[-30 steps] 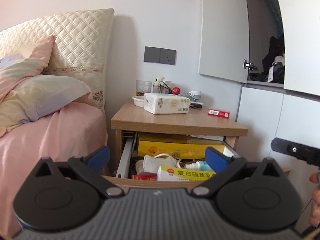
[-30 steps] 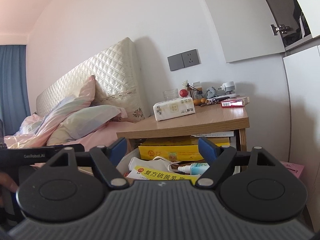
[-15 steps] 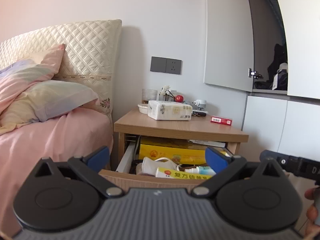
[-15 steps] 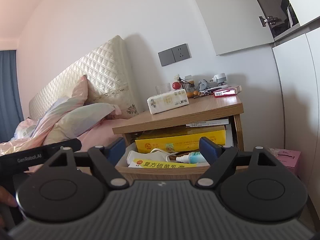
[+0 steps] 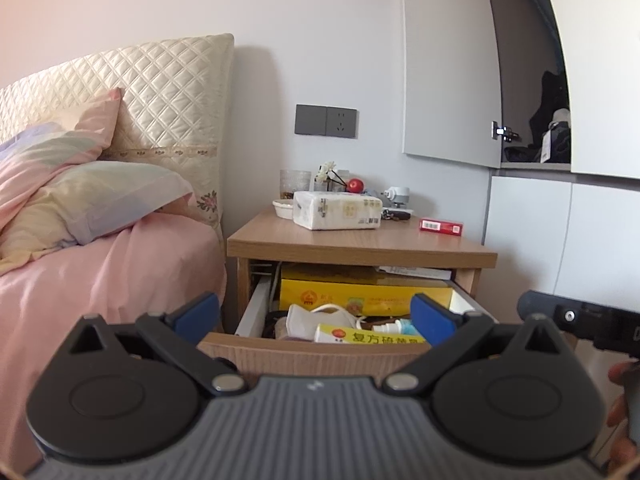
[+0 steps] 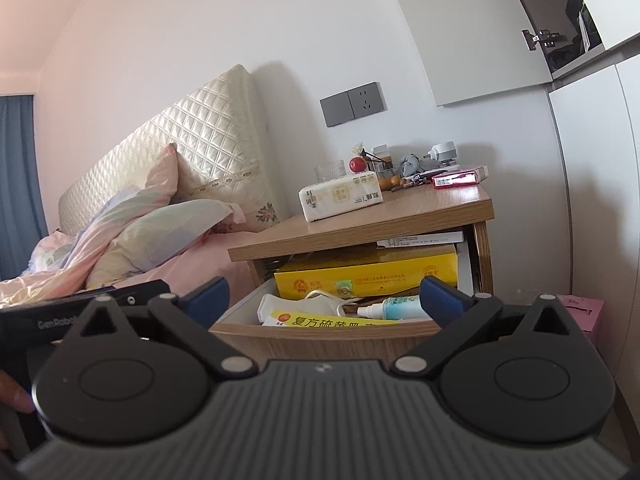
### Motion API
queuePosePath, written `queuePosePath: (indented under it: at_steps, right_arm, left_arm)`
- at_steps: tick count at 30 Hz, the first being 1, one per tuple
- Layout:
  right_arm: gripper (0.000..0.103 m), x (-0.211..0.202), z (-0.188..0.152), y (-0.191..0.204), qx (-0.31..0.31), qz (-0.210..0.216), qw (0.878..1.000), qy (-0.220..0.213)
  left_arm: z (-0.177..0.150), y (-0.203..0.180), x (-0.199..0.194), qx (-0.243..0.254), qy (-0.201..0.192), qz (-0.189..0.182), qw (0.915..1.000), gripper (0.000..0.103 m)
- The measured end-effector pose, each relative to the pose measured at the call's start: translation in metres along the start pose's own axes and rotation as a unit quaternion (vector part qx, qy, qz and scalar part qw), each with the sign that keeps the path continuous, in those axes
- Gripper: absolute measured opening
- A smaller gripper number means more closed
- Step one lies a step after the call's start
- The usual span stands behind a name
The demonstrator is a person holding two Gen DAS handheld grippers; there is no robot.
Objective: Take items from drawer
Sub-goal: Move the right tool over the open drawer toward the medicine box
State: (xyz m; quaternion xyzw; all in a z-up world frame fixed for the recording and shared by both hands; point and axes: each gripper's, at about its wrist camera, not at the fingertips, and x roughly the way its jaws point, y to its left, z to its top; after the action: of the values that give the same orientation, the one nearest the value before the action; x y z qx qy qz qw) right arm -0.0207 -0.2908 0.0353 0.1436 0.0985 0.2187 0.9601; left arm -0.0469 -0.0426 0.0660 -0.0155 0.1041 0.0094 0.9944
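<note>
Bedding in pink covered the bed (image 5: pixel 100 280) on the left, and beside it stood the wooden nightstand (image 5: pixel 360 246), its surface carrying a tissue pack (image 5: pixel 337 210), a red box (image 5: pixel 441 226) and small clutter near the wall. Its drawer (image 5: pixel 308 354) stood pulled out and full. At the back lay a large yellow box (image 6: pixel 366 274); in front of it a white face mask (image 5: pixel 316 318), a yellow-and-white medicine box (image 6: pixel 332 319) printed with Chinese characters, and a small spray bottle (image 6: pixel 394 307) on its side.

Both tools hung just in front of the drawer front, apart from everything in it. The left gripper (image 5: pixel 314 312) had its blue fingers (image 5: pixel 198 310) spread wide and empty; the right gripper (image 6: pixel 324 296) likewise had its fingers (image 6: pixel 442 300) splayed with nothing between them.

With the drawer open and still stocked, the step in hand looked like the approach to a pick, though whether other items had left the drawer could not be told. The next move would likely call for lowering one gripper over the drawer front and closing across the narrow side of the medicine box or the bottle, both of which lay on top and nearest. The mask's loose straps might snag on neighbours.
</note>
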Motion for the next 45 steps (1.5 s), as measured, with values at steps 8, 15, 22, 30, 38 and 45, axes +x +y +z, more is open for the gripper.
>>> queuePosePath:
  at_steps: [8, 15, 22, 30, 38, 45]
  right_arm:
    - [0.103, -0.003, -0.001, 0.002, -0.001, -0.004, 1.000, -0.002]
    - [0.103, -0.001, -0.001, 0.001, -0.001, -0.004, 1.000, -0.001]
    - [0.103, 0.000, 0.000, -0.002, 0.008, 0.007, 1.000, 0.004]
    - [0.103, 0.041, 0.028, -0.016, 0.014, 0.051, 0.995, 0.086]
    - [0.103, 0.089, 0.060, -0.031, 0.018, 0.097, 0.979, 0.181]
    - [0.103, 0.157, 0.071, -0.033, -0.020, 0.108, 0.954, 0.278]
  left_arm:
    - [-0.001, 0.004, -0.003, -0.001, 0.002, 0.003, 1.0000, 0.103]
    - [-0.002, 0.004, -0.004, -0.001, 0.002, 0.003, 1.0000, 0.103]
    - [-0.001, 0.007, -0.005, -0.003, 0.002, 0.002, 1.0000, 0.103]
    - [-0.001, 0.010, -0.010, -0.004, 0.003, -0.010, 0.9999, 0.103]
    - [-0.001, 0.015, -0.014, -0.014, -0.003, -0.025, 0.9996, 0.103]
    - [-0.001, 0.017, -0.014, -0.019, -0.002, -0.038, 0.9991, 0.103]
